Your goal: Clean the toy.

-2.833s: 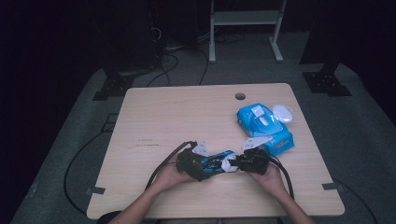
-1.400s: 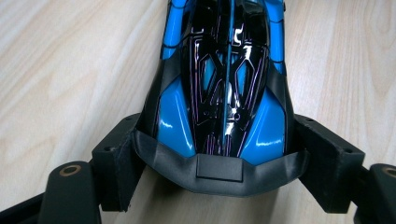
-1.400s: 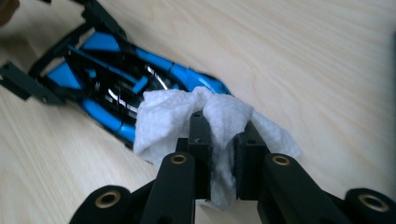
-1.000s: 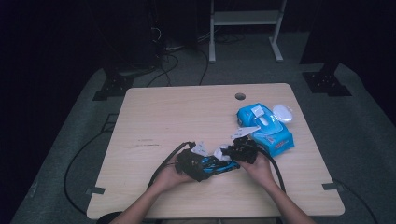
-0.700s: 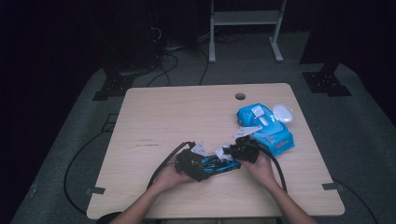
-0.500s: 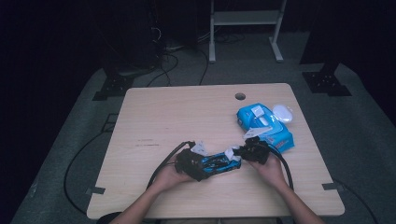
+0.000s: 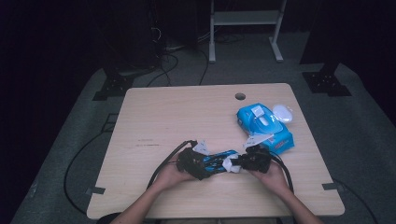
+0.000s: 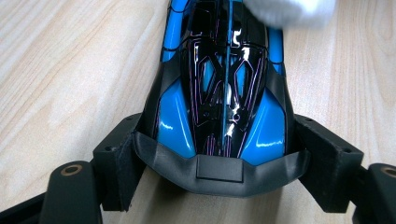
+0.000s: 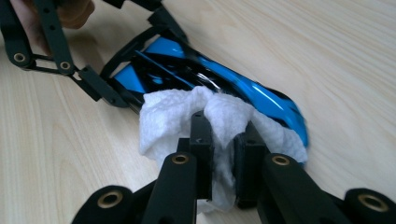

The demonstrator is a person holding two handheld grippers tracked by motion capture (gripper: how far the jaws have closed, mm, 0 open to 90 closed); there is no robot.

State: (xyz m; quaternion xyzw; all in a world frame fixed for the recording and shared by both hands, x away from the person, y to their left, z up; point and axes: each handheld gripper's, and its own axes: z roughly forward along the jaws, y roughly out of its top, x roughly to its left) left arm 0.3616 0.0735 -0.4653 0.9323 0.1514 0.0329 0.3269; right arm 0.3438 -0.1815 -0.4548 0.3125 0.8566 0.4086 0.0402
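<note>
We are gripping the toy car (image 8: 224, 93) in the left tool (image 8: 219, 170), pressed on its sides. Our right tool (image 9: 224, 140) is pinching a wipe (image 9: 168, 119) against it. The wipes pack (image 7: 264, 126) is lying on the table (image 7: 177, 112) with its lid open.

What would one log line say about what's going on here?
left gripper: clamps glossy blue-and-black toy car | right gripper: pinches white crumpled wipe, pressed on car | blue wipes pack: on table
</note>
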